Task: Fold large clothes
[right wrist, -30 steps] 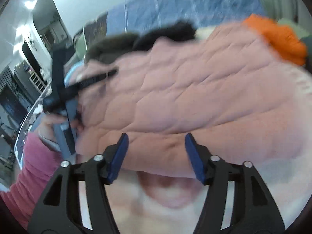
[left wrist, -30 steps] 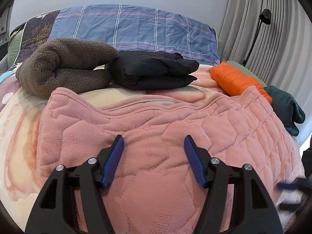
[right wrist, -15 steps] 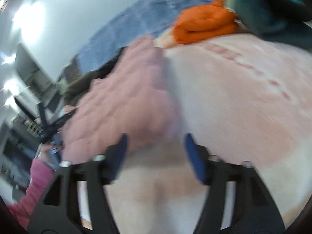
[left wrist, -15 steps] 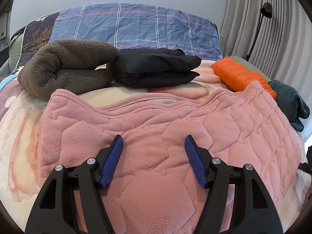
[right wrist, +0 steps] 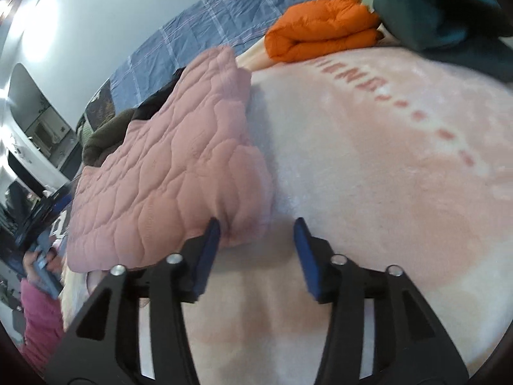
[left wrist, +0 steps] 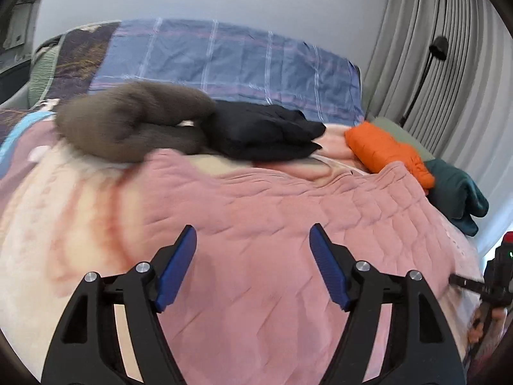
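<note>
The pink quilted top point(right wrist: 166, 173) lies flat on the bed point(right wrist: 368, 176), and the right hand-held gripper point(right wrist: 256, 240), jaws just closing but holding nothing, sits at its 5 o'clock corner, likely to fold it, while the left hand-held gripper point(left wrist: 250, 256) has just opened wider, empty.

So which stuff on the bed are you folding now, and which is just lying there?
Being folded:
- pink quilted fleece garment, spread flat

Just lying there:
- folded brown fuzzy fleece
- folded black jacket
- folded orange puffer jacket
- dark teal garment
- blue plaid pillow
</note>
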Demonstrator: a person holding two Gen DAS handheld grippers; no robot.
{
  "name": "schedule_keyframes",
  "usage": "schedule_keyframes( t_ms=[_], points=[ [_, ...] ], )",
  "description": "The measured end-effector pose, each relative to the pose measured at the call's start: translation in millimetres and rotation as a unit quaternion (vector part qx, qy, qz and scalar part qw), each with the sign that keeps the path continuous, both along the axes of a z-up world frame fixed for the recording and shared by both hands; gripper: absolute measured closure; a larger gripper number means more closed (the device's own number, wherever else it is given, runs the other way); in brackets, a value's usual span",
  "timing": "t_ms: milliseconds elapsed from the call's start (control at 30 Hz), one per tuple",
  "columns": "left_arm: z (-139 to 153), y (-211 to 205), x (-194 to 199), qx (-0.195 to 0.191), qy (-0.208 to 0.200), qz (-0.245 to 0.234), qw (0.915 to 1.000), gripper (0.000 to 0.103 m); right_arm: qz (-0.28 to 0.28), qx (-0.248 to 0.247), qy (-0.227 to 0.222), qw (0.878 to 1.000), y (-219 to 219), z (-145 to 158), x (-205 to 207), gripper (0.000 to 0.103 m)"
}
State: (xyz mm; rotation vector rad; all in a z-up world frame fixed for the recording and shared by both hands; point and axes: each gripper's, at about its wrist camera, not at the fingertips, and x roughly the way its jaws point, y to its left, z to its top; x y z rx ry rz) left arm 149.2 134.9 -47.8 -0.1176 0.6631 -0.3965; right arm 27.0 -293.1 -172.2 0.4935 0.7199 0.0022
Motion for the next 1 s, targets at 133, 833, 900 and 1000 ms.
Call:
schedule_keyframes(
  t_ms=[133, 833, 900, 1000],
  points=[
    [-8, 48, -35, -0.017, 0.023, -0.001, 0.9996, 0.032, -0.016, -0.066, -0.029, 0.997, 16, 28, -5, 0.051],
    [-75, 49, -39, -0.019, 0.121, -0.084, 0.9889, 0.036, 0.053, -0.163, 0.02, 0.985, 101, -1, 62, 0.047],
    [-81, 55, -38, -0.045, 0.13, -0.08, 0.9873, 0.036, 0.05, -0.171, 0.022, 0.984, 104, 6, 59, 0.046],
    [-74, 52, -45, -0.03, 0.114, -0.077, 0.99, 0.044, 0.039, -0.174, 0.01, 0.984, 117, 32, 53, 0.046]
  ],
)
